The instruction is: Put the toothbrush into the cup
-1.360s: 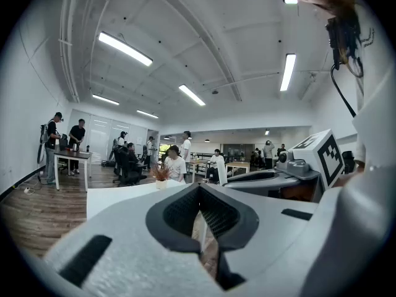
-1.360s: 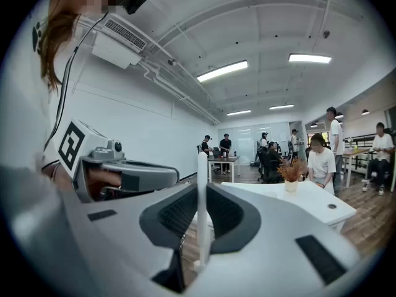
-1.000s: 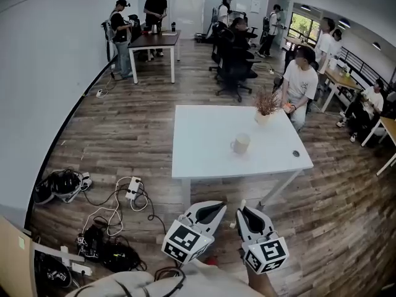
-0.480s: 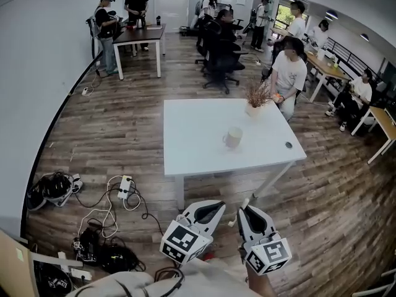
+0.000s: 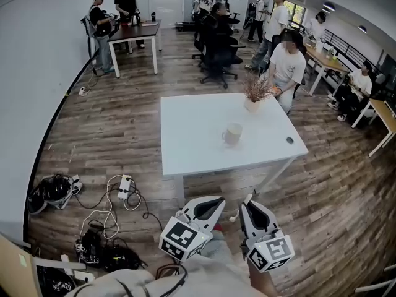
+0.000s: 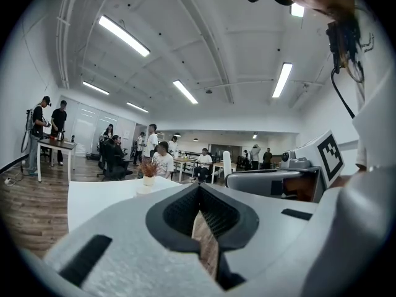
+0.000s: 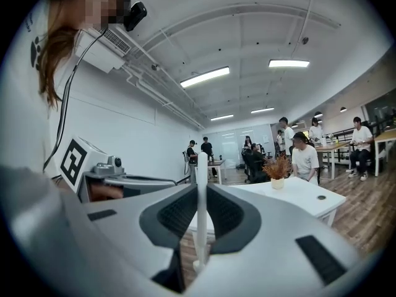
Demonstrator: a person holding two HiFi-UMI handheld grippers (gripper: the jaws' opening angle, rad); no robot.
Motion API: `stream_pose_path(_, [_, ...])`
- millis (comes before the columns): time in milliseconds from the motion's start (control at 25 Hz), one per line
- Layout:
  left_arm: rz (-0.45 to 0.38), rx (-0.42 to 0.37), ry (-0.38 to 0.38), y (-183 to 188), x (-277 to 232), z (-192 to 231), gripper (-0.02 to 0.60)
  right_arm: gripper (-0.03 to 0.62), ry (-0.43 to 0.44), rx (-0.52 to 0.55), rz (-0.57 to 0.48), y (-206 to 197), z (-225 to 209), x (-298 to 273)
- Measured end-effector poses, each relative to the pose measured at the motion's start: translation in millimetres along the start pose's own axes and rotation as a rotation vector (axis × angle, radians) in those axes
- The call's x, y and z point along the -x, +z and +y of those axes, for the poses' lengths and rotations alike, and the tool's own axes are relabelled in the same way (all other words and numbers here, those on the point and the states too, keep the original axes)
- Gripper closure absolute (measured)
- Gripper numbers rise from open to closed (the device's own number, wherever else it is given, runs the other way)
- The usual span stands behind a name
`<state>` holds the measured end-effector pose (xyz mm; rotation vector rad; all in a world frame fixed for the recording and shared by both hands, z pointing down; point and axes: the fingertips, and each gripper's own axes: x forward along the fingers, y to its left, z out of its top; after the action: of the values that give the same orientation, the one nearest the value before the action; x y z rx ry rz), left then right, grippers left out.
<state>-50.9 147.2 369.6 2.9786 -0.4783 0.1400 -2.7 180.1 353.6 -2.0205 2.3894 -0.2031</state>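
**Toothbrush pinched in right gripper, cup on table ahead**

The right gripper [image 7: 202, 193] has its jaws pressed onto a white toothbrush [image 7: 202, 166]; the brush stands upright between the dark pads, its upper end rising above the jaw tips and its lower end showing below them. The left gripper [image 6: 199, 193] has its jaws drawn together at the tips with nothing between them; only a sliver of wooden floor shows through the slit behind.

In the head view both grippers sit low in the picture, side by side and close to the person's body, the left gripper [image 5: 216, 203] just beside the right gripper [image 5: 246, 206]; both are short of the table [image 5: 192, 135] and off its surface.

The cup [image 5: 232, 134], pale and with a handle, stands upright on the table right of its middle, well apart from the brush; a potted plant [image 5: 255, 93] stands at the far edge beyond it; a small dark disc [image 5: 289, 140] lies near the right edge.

Cables [image 5: 117, 197] lie tangled on the wooden floor to the left; several people stand or sit at other desks across the room.
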Motion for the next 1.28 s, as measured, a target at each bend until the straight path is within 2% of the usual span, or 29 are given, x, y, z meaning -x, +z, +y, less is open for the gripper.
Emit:
stream_pose_path(280, [-0.007, -0.007, 0.02, 7, -34, 29, 0.577, 0.537, 0.031, 0.008, -0.007, 6, -29, -36])
stream_pose_path(720, [0.03, 0.031, 0.05, 6, -109, 90, 0.577, 0.537, 0.075, -0.016, 0.036, 4, -95, -112])
stream_pose_path(1280, [0.051, 0.064, 0.119, 11, -188, 137, 0.577, 0.537, 0.146, -0.021, 0.05, 10, -167, -171])
